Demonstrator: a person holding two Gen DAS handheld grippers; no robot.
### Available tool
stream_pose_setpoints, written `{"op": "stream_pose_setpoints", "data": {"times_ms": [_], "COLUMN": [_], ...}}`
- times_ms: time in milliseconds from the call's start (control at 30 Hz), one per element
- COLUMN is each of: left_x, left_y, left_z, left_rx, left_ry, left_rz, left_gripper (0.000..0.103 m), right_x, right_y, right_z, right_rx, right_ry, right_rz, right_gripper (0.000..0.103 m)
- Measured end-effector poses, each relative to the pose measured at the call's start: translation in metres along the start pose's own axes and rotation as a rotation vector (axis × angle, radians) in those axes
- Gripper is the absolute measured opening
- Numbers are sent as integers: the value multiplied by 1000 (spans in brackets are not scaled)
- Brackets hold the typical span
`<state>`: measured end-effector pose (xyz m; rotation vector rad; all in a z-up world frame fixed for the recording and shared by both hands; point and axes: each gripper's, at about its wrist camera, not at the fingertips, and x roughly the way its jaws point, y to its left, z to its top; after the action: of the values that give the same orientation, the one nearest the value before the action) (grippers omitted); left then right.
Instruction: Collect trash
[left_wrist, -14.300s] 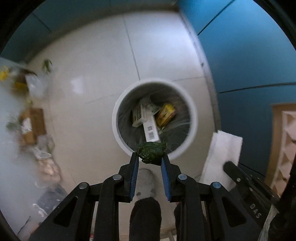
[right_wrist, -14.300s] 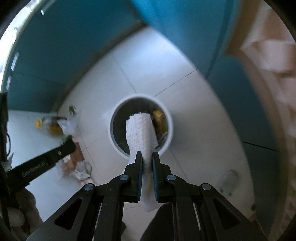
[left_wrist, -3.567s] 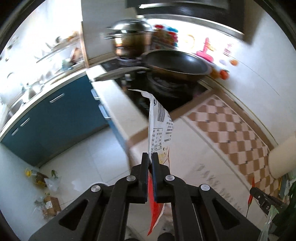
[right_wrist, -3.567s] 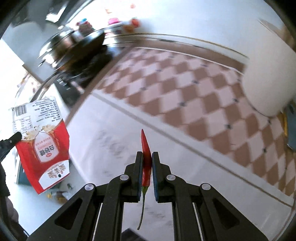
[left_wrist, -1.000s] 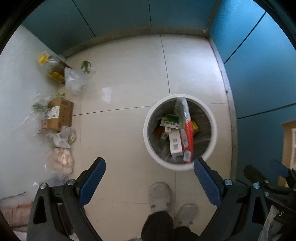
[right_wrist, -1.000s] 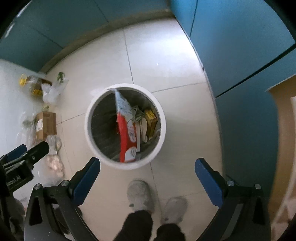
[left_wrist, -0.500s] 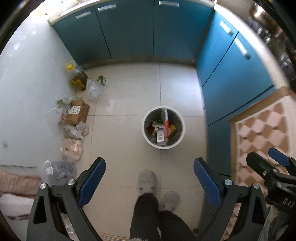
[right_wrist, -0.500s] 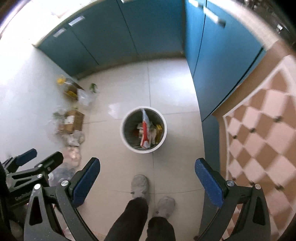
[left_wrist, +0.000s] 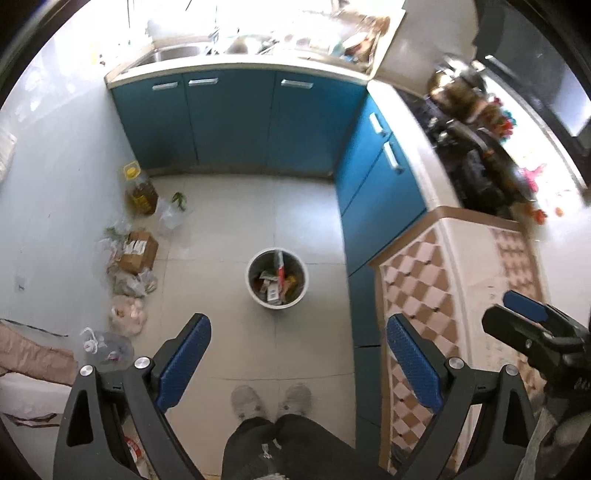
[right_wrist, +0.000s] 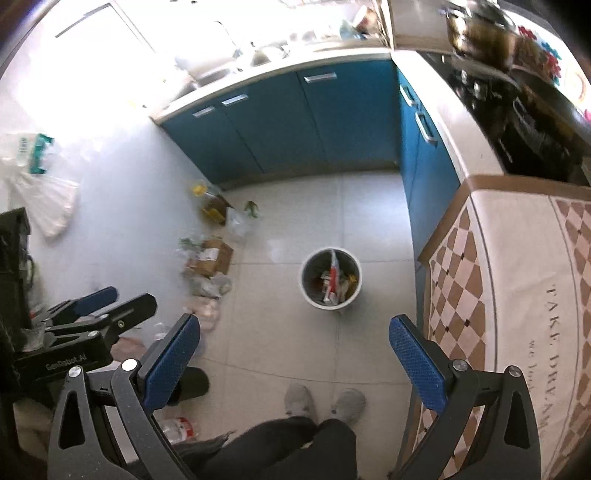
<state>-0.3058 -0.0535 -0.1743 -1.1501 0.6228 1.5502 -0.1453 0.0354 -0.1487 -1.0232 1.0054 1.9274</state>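
A white round trash bin stands on the tiled floor far below, holding a red and white packet and several boxes and wrappers. My left gripper is open and empty, high above the floor near the bin. My right gripper is open and empty too, at about the same height. Each gripper shows at the edge of the other's view.
Blue cabinets run along the back and right. A checkered cloth covers the counter at right. Bags, a cardboard box and an oil bottle line the left wall. A person's legs and grey shoes stand below.
Both grippers have risen well away from the bin, which now looks much smaller. More of the kitchen and counter has come into view. Both stay open.
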Motion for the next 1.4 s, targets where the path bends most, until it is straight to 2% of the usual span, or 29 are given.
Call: {"op": "stream_pose_setpoints", "data": {"times_ms": [200, 433, 800, 1033, 1100, 1400], "left_x": [-55, -93, -109, -110, -110, -112], "left_y": [3, 5, 12, 16, 18, 24], "left_z": [-4, -9, -20, -22, -24, -34], "left_rx": [10, 2, -35, -54, -59, -87], "left_ry": [-70, -131, -132, -127, -128, -125], "left_rz": [-54, -105, -142, -154, -161, -156], "left_gripper": [97, 97, 97, 97, 103, 103], "right_x": [-60, -86, -106, -103, -101, -92], "right_y": [24, 43, 61, 64, 65, 68], "right_z": [-7, -14, -16, -19, -20, -23], "right_rx": [-15, -13, -36, -33, -34, -43], "right_ry": [-29, -42, -37, -17, -11, 8], "right_rz": [67, 110, 150, 165, 170, 181], "right_gripper": [103, 103, 103, 103, 103, 103]}}
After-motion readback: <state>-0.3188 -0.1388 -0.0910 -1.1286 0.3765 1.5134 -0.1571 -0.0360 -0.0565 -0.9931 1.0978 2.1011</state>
